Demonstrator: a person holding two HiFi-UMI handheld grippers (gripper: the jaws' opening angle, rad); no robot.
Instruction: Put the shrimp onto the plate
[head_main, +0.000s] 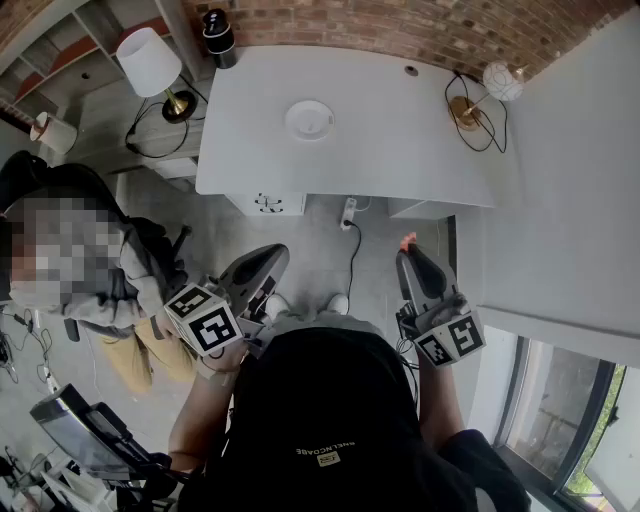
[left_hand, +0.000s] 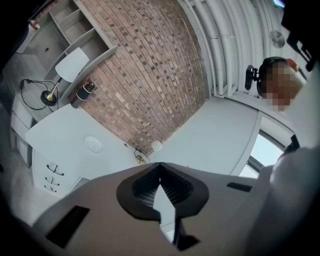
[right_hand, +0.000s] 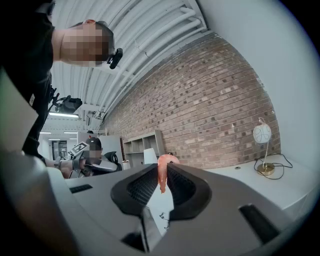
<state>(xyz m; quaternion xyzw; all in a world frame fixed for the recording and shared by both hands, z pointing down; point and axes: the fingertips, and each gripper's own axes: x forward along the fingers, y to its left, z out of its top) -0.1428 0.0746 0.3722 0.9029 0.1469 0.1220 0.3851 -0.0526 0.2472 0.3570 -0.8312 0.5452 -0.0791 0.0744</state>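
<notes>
R gripper (right_hand: 163, 184) jaws clamp the shrimp (right_hand: 166, 161), long axis upright, one end poking past the tips. L gripper (left_hand: 160, 176) jaws closed, nothing betw. them. Plate (head_main: 309, 119) sits on the far counter (head_main: 400, 150), ahead-left of the shrimp, well apart.

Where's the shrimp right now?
In the right gripper view the shrimp is pinched between the jaws of the right gripper, short of the white desk holding the plate.

Readable text: none.
White print on the black top (head_main: 322, 451) sits upside down, too small to read.
</notes>
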